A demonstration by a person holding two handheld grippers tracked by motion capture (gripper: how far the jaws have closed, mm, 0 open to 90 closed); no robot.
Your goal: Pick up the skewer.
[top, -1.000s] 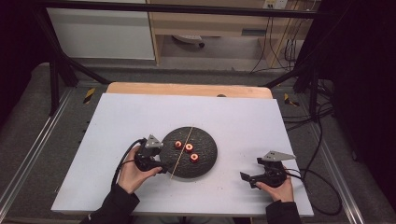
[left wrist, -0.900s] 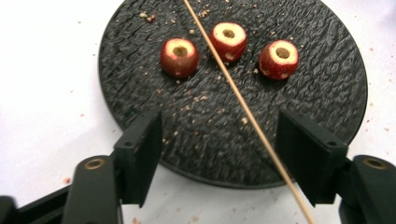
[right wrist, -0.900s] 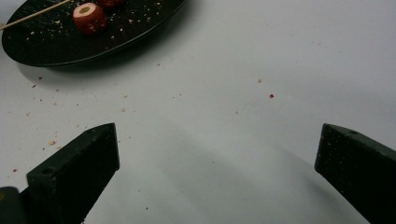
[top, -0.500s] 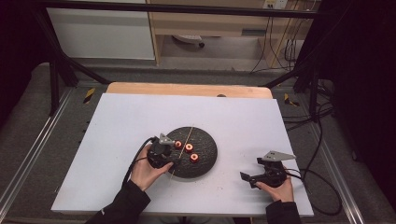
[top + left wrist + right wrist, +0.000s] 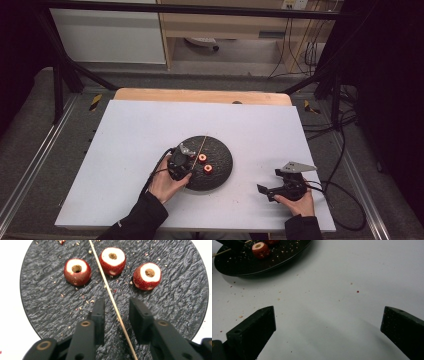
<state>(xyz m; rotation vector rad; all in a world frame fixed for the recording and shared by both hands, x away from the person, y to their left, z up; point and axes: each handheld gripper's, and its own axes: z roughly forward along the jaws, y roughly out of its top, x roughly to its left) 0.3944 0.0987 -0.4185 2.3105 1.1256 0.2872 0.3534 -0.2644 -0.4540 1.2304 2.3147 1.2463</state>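
1. Left hand-held gripper: jaws have just been closing on the wooden skewer, which lies between them; a gap shows on both sides, so not yet clamped, as far as this angle lets me judge.
2. It has slid from the plate's left edge inward over the past second.
3. Skewer lies flat across the dark plate, beside three cored red fruits.
4. Right hand-held gripper: released, jaws wide, over bare desk.
5. Reading: skewer pick-up imminent.

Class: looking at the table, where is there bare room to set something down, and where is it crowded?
Free: the white table left of and behind the dark plate, and between plate and right gripper. Crowded: the plate itself, with three cored strawberries, the skewer and left gripper over it.
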